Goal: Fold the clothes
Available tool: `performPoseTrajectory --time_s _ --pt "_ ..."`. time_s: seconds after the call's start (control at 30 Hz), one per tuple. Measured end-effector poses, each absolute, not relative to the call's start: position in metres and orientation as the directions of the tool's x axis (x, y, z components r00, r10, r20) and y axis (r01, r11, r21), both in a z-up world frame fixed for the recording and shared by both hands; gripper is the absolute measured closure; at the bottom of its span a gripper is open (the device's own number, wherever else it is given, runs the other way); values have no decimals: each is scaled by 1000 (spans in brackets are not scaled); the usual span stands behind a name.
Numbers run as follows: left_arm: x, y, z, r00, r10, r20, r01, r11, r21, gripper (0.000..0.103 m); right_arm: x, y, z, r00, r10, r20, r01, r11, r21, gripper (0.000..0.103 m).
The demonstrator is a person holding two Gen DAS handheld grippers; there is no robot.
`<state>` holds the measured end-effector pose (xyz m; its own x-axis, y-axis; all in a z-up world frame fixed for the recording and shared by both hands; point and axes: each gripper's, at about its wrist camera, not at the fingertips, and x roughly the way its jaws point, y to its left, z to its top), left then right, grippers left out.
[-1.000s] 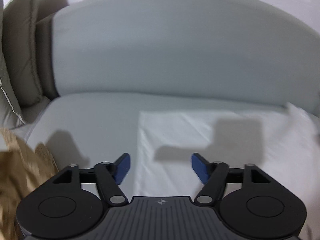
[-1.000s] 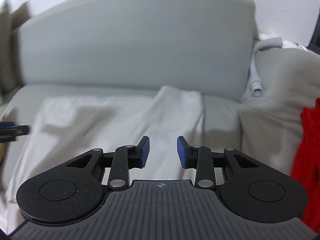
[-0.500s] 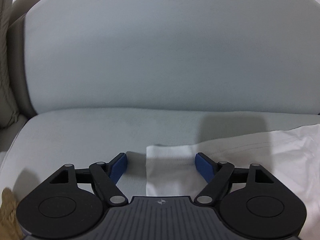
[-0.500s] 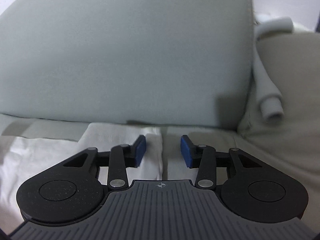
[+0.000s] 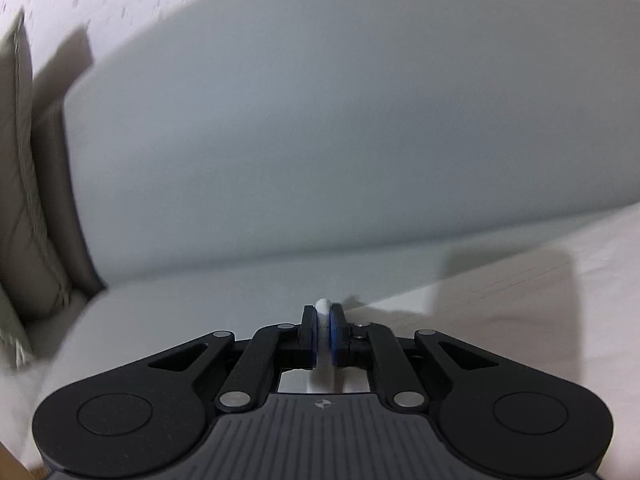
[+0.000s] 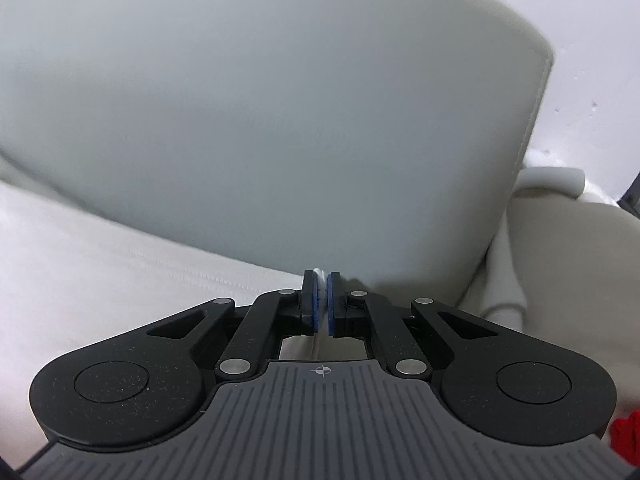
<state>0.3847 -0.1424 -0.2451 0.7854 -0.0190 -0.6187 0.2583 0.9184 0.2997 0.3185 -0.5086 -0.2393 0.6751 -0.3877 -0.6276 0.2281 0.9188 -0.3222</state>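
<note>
Both of my grippers have clamped down since half a second ago, when their blue pads stood apart over the far corners of the white shirt. My left gripper [image 5: 324, 322] now pinches a small nub of white cloth that pokes up between its pads, and the shirt [image 5: 520, 312] runs away from it toward 3 o'clock, lying flat on the sofa seat with a dark shadow across it. My right gripper [image 6: 321, 300] is likewise clenched on a thin fold of the shirt [image 6: 100, 264], which spreads out toward 9 o'clock in that view, its stitched hem showing just left of the pads.

Straight ahead at 12 o'clock in both views rises the grey backrest [image 5: 340, 140], close enough to fill most of each picture; it blocks any further reach forward. Bare seat [image 5: 180, 304] shows at 10 o'clock of my left gripper. A beige cushion [image 5: 24, 200] stands upright at 9 o'clock in the left view, against the end of the backrest. At 3 o'clock in the right view lies another beige cushion [image 6: 568, 248], with a pale grey tube [image 6: 552, 178] resting along its top, just beside the backrest's edge. Something red [image 6: 626, 436] peeks in at 4 o'clock, too cropped to name. The left view is slightly blurred.
</note>
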Motion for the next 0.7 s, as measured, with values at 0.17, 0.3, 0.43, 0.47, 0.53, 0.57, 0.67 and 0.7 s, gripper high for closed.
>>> performPoseTrajectory --time_s 0.17,0.3,0.43,0.47,0.53,0.57,0.67,0.7 --pt "383 -145 -223 781 17 -625 204 938 281 32 330 -506 -230 632 -394 -668 299 918 -259 67" --pt "361 -136 -193 788 45 -614 167 944 283 24 311 -502 -198 663 -364 -654 332 926 -178 58" --pt "336 -136 -167 779 34 -626 192 938 290 23 280 -482 -171 675 -335 -658 315 937 -153 56" --pt "334 -139 -166 778 27 -628 201 936 289 23 270 -473 -164 677 -323 -661 304 941 -149 56" --pt "309 -139 -144 770 1 -638 230 933 278 21 256 -464 -158 680 -313 -663 291 945 -148 54" --pt "301 -137 -139 766 -8 -643 237 933 272 21 241 -455 -151 683 -302 -665 280 949 -144 51" --pt "261 -135 -119 744 -52 -666 279 930 239 21 194 -432 -122 694 -258 -672 258 961 -103 50" --pt "248 -136 -115 734 -65 -676 292 929 227 21 183 -424 -118 695 -248 -675 255 963 -90 50"
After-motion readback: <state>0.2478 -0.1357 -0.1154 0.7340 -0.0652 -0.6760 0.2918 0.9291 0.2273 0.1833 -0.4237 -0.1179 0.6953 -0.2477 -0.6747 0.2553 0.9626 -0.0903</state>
